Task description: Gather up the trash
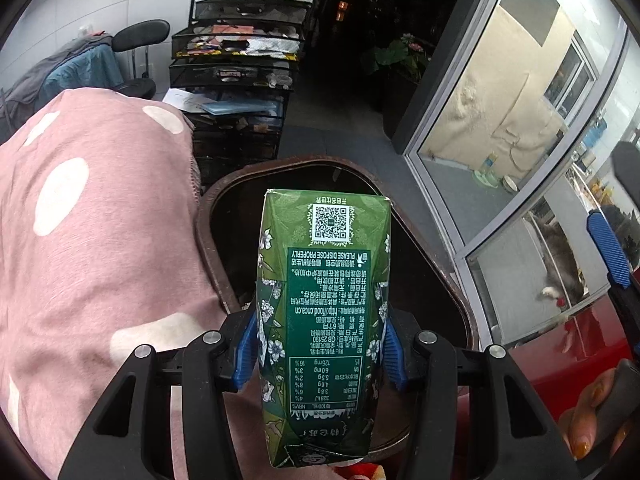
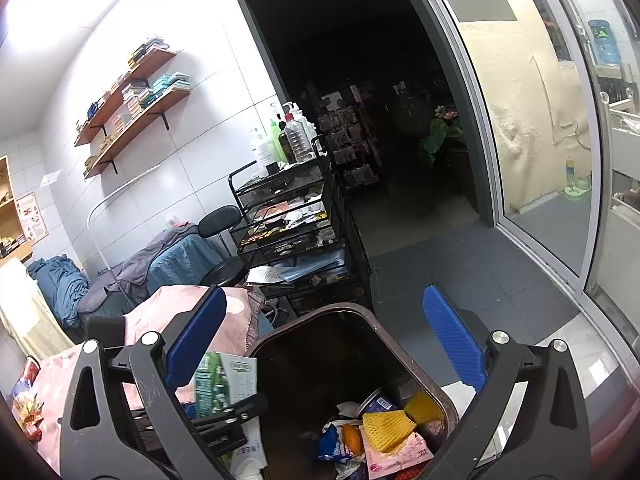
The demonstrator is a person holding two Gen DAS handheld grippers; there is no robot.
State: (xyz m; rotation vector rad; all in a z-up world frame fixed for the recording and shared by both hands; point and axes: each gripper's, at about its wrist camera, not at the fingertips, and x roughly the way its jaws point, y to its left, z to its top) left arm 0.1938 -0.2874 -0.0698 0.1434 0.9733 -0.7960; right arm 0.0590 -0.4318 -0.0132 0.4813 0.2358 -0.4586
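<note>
Plainly, left wrist view first, then right wrist view.

Left claw [image 1: 322, 354]: it is gripping the green milk carton [image 1: 324, 320], its blue pads pressing the carton's two narrow sides low on the pack, so the printed panel is facing the camera and most of the carton is sticking out ahead of the claw.
Why held so: a grip near the carton's base is leaving its far end free to tip forward, which I judge suits a drop.
Trash bin [image 1: 460, 300]: its brown rim is lying just ahead of and beneath the claw, the dark opening showing behind the carton's far end.
Pink spotted blanket [image 1: 100, 240]: it is lying to the claw's left, touching the bin's rim.

Right claw [image 2: 320, 340]: its blue pads are standing wide apart with nothing between them; it is hanging open.
Trash bin in this view [image 2: 280, 332]: it is sitting straight ahead and below the right claw, already holding wrappers, yellow foam netting [image 2: 388, 426] and a small tub.
Carton in this view [image 2: 224, 380]: it is showing at the right claw's left, beside the bin's rim, not yet inside.
Step, as I judge: carrying the carton over the opening for release.
</note>
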